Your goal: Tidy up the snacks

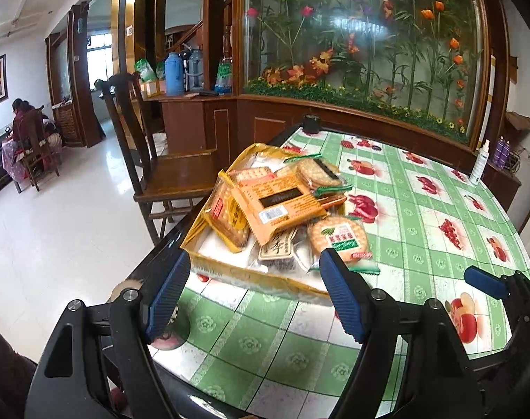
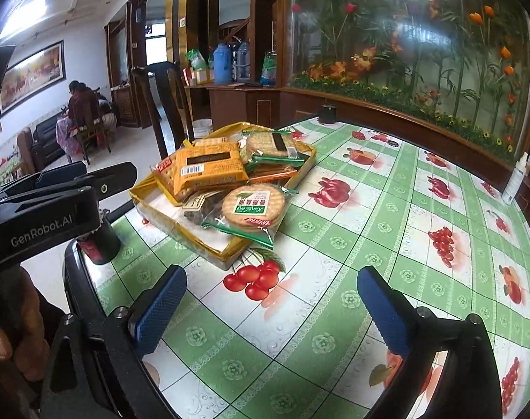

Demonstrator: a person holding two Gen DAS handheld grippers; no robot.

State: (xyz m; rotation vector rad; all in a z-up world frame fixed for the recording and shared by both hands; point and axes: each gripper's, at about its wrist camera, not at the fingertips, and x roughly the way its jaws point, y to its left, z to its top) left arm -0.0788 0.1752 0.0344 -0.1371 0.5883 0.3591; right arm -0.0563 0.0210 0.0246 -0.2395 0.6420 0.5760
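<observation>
Left wrist view, one gold tray [image 1: 230, 272] of piled snack packets [image 1: 282, 206] (uncountable), both hand-held grippers [image 1: 254, 300] [image 2: 271, 310] apart, empty.

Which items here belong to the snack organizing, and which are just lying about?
Job: gold tray; orange cracker pack; round biscuit pack; left claw; right claw, both open.
Lying about: white spray bottle; wooden chair; blue thermos.
</observation>
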